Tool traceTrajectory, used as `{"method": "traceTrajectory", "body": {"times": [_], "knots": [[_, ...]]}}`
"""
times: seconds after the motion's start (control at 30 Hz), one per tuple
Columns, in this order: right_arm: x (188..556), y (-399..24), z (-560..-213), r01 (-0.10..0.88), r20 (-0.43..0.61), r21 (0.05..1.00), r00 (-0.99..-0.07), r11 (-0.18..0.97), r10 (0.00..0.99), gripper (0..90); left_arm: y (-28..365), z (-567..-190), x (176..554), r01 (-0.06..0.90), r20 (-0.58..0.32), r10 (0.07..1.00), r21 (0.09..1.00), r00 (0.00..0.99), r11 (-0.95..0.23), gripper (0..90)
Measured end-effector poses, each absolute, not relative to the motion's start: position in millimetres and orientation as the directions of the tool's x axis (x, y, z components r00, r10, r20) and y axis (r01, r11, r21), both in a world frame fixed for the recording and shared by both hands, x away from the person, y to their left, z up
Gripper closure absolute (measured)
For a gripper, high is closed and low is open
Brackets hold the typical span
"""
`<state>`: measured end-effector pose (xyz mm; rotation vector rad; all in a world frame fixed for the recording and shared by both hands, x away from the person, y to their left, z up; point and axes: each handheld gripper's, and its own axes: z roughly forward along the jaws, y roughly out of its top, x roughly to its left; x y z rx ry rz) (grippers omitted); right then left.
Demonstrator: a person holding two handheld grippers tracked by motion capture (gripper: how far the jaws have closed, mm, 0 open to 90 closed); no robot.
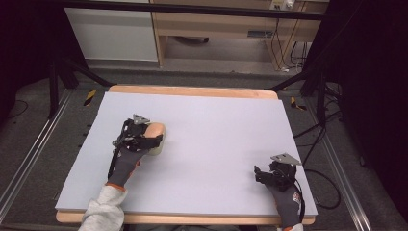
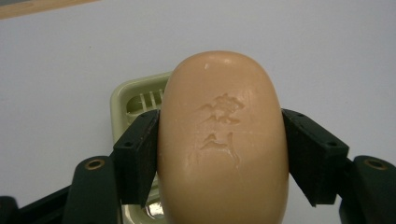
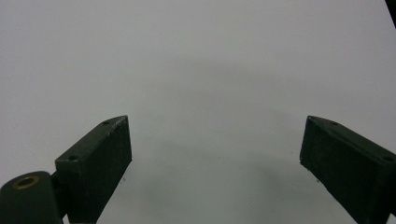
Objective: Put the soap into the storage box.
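Clamping soap bar (image 2: 223, 140), left gripper (image 2: 219, 154) above green soap dish (image 2: 135, 95); right gripper (image 3: 215, 163) spread wide over bare mat (image 1: 216, 125).

left gripper (image 2: 222, 149): jaws clamped on soap bar (image 2: 222, 140); right gripper (image 3: 215, 158): jaws spread wide, nothing between

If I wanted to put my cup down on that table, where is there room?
Nearly anywhere. The mat is bare between the two claws and along its far edge. The only crowded spot is at left, where the left claw holds a soap over a dish. The right claw sits open near the front right corner.
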<state>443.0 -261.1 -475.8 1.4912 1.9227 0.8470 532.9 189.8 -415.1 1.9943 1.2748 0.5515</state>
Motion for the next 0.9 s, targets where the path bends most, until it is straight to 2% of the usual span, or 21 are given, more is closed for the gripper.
{"method": "traceTrajectory", "body": {"times": [0.9], "knots": [[443.8,-260.9,-476.5,0.621,-0.045,0.763,-0.227,0.180,0.973,9.3,197.8,-436.4,554.4,0.642,-0.005,0.919,0.717,0.395,-0.272,31.5]]}}
